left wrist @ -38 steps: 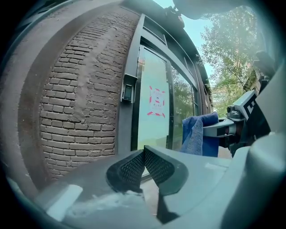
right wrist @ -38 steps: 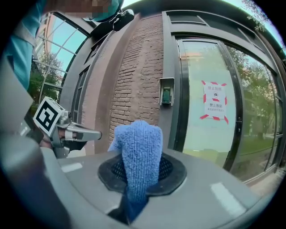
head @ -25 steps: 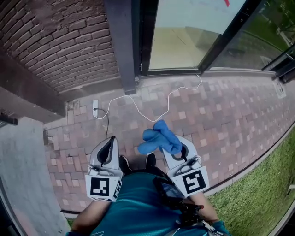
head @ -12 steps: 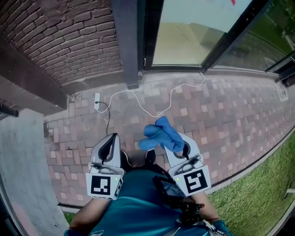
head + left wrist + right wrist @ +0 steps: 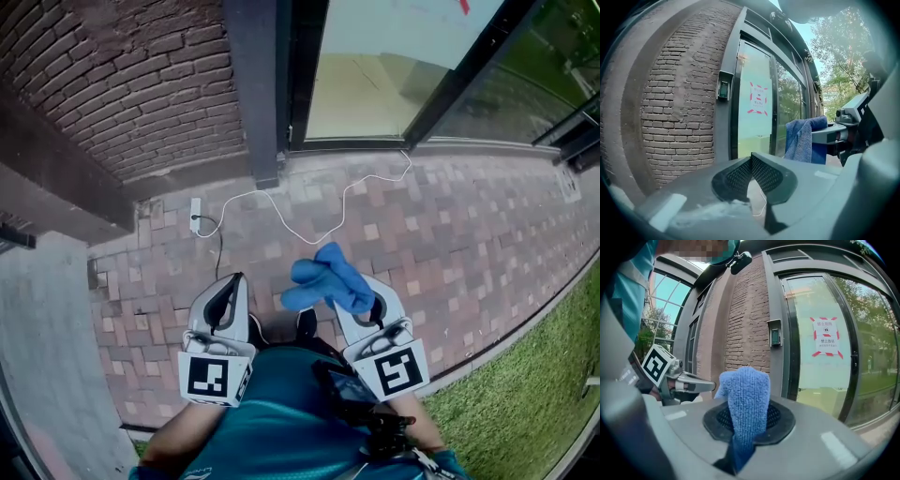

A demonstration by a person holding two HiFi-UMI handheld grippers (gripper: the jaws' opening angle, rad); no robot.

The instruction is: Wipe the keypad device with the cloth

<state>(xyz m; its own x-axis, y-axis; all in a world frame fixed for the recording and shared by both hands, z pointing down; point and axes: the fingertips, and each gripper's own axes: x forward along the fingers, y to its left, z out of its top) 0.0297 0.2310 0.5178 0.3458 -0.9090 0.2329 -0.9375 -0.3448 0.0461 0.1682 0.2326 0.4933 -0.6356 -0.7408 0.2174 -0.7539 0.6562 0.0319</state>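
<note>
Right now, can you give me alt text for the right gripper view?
The right gripper is shut on a blue cloth that stands up between its jaws. Beyond it, a small keypad sits on a grey frame between a brick wall and a glass door.

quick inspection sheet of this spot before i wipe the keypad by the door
surface: brick paving, dry-looking
job's things: keypad device mounted on the dark pillar between brick wall and glass door, not yet reached; blue cloth ready
clutter: nothing seen
grippers: left claw shut, empty; right claw shut on the cloth
cables: white cable snakes over the paving from a power strip toward the door's foot
surroundings: grass at right; red-and-white notice on the door
</note>
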